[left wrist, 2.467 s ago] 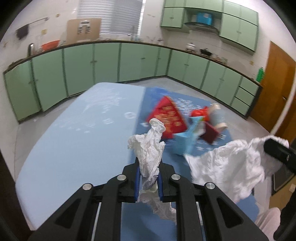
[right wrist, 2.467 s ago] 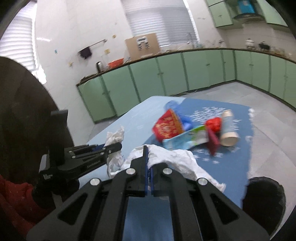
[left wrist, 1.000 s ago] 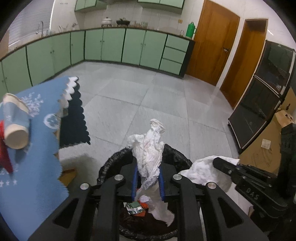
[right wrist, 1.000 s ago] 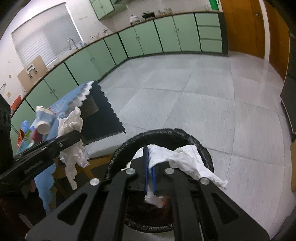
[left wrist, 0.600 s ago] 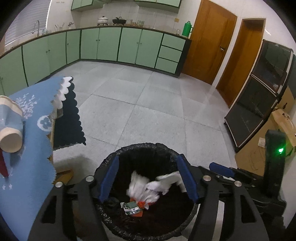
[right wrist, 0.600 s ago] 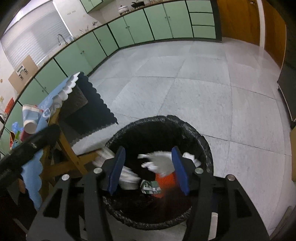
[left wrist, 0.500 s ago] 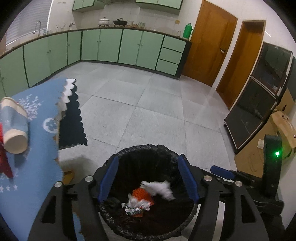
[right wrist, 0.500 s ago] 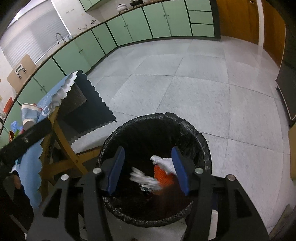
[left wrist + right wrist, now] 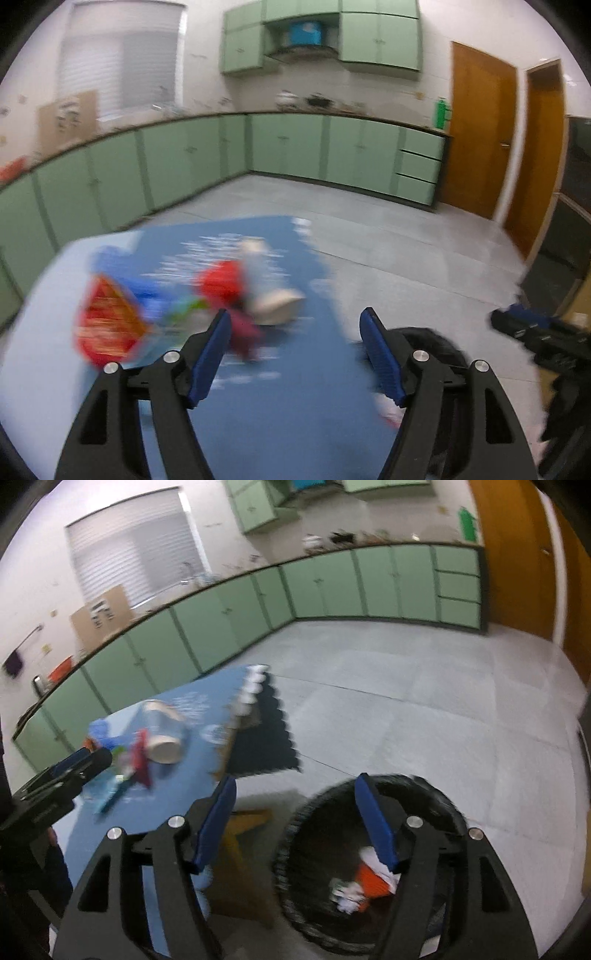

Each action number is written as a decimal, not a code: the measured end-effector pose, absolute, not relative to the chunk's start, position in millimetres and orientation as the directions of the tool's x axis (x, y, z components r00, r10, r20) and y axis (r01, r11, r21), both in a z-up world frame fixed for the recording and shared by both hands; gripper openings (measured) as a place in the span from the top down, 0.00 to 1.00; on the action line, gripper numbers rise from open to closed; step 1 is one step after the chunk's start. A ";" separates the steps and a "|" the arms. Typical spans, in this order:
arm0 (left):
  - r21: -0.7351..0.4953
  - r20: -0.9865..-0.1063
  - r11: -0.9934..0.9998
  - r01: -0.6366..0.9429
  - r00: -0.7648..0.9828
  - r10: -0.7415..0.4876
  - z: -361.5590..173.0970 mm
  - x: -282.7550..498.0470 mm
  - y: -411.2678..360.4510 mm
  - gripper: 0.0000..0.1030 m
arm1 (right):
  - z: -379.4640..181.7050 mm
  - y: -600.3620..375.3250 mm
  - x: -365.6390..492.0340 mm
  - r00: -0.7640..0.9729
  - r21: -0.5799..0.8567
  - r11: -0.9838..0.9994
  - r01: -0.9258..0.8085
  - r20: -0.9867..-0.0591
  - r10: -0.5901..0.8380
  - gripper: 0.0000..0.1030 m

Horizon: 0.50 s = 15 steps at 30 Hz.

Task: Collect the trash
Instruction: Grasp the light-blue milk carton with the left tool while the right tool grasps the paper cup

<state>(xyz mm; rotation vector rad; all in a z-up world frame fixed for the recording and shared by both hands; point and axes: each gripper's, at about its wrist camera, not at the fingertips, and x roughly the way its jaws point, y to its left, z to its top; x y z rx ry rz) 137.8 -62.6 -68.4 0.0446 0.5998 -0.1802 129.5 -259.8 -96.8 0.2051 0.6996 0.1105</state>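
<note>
The left gripper (image 9: 295, 350) is held wide open, and nothing is held between its blue pads (image 9: 208, 356). It is pointed over the blue tablecloth (image 9: 280, 406), where the leftover trash is seen, though the picture is blurred. A red snack bag (image 9: 107, 325) is seen on the left part of the cloth. A red wrapper (image 9: 221, 282) lies near the middle, and a paper cup (image 9: 275, 302) lies on its side just beside it. A dark red piece (image 9: 243, 332) is seen close to the left pad; what it is cannot be told.

The right gripper (image 9: 295, 827) is also held wide open and empty. It is held above the black trash bin (image 9: 436, 801), which stands on the gray floor (image 9: 424, 716) beside the table. White crumpled paper (image 9: 349, 899) and an orange piece (image 9: 371, 884) are seen down inside the bin. In this view the paper cup (image 9: 164, 734) is seen lying on the tablecloth (image 9: 192, 775) with the other trash just beside it. Green cabinets (image 9: 332, 587) are seen along the walls.
</note>
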 end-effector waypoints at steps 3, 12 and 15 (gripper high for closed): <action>0.035 -0.560 0.995 0.093 0.826 -0.058 -68.7 141.6 -21.5 0.31 | -95.9 -224.4 137.0 0.753 0.211 0.973 -0.095 -0.624 0.208 0.36; 0.003 -0.632 1.000 0.031 0.775 -0.022 -99.8 166.6 36.4 0.32 | -105.0 -150.3 164.2 0.732 0.173 0.964 -0.200 -0.628 0.264 0.36; 0.003 -0.642 0.999 0.038 0.766 -0.027 -104.8 167.8 34.0 0.32 | -107.1 -140.0 175.7 0.728 0.167 0.962 -0.215 -0.629 0.272 0.36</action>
